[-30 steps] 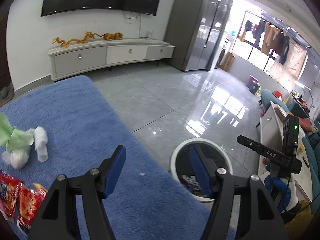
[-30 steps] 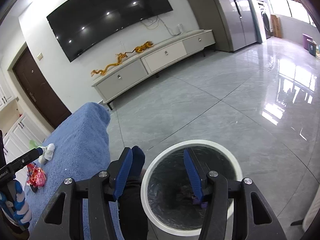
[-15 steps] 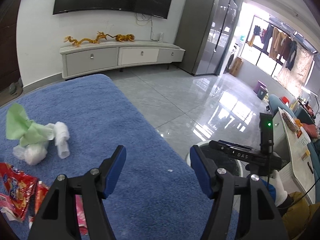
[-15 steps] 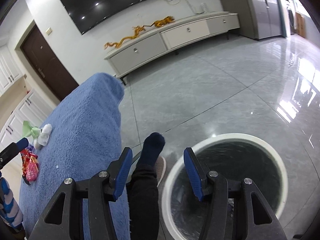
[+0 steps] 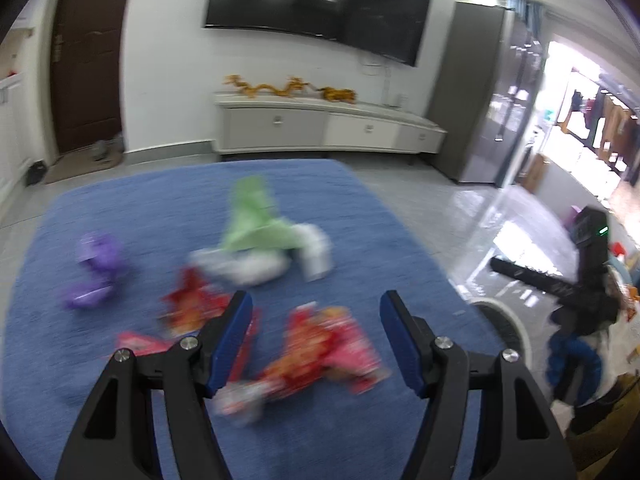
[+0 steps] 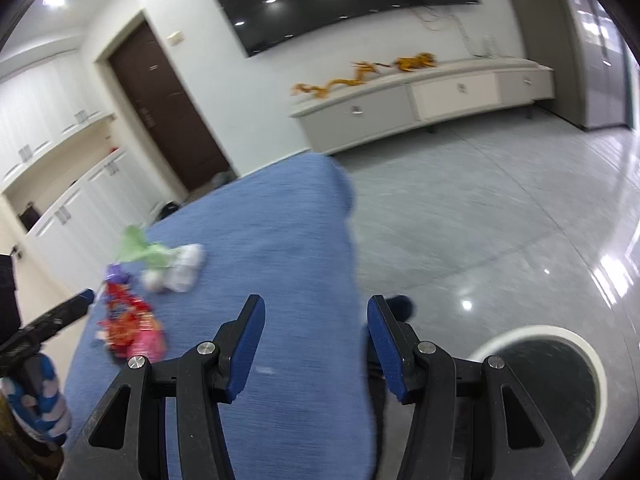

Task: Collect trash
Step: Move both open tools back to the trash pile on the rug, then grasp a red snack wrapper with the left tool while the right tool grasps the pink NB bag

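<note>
Blue plush cloth covers the tabletop [image 5: 360, 216], filling the middle of the left wrist frame, with grey glossy floor tiles [image 6: 500, 208] beyond and a white-rimmed bin [image 6: 540, 384] at lower right. Trash sits blurred on the cloth: red snack wrappers [image 5: 320, 352] at lower centre, green paper [image 5: 256, 220] and white tissue [image 5: 316, 248] above them, purple scraps [image 5: 96, 268] at left. Left gripper [image 5: 316, 340] hangs wide open and empty over the wrappers; right gripper [image 6: 316, 344] gapes too, empty.

BLURRED: red-and-orange foil snack wrappers [image 5: 320, 356], purple crumpled wrapper [image 5: 94, 270], print illegible | CUT OFF: white-rimmed round trash bin [image 6: 580, 344] at frame edge | HIDDEN: bin contents unresolved
</note>
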`<control>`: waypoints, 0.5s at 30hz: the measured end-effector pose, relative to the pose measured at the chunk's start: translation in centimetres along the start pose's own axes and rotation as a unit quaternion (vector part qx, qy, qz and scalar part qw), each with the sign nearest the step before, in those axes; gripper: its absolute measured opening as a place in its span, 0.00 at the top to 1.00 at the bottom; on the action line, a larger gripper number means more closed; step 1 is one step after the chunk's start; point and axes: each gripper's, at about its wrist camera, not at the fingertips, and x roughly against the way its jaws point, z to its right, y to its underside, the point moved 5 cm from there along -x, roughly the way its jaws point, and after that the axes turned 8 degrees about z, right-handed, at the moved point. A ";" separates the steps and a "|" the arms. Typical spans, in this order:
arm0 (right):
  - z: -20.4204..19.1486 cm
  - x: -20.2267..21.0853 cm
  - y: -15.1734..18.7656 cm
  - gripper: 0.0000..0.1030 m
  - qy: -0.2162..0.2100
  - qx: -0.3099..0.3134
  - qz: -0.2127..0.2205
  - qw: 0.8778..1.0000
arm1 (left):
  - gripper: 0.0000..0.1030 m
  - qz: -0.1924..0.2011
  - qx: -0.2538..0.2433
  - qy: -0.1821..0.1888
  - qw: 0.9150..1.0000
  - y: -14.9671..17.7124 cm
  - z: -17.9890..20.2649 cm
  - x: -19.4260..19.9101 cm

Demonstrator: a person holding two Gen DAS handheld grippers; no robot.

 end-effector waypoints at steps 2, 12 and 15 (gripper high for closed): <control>-2.7 -0.9 0.3 0.51 -0.020 0.014 -0.012 1.000 | 0.37 -0.003 0.011 -0.022 1.000 0.7 -2.4 0.9; -13.2 -6.8 4.9 0.51 -0.088 0.082 -0.107 0.987 | 0.37 -0.008 0.023 -0.040 0.999 2.3 -8.0 1.9; -14.4 -8.1 6.2 0.51 -0.088 0.093 -0.128 0.983 | 0.37 -0.019 0.011 -0.023 0.999 2.1 -7.5 0.7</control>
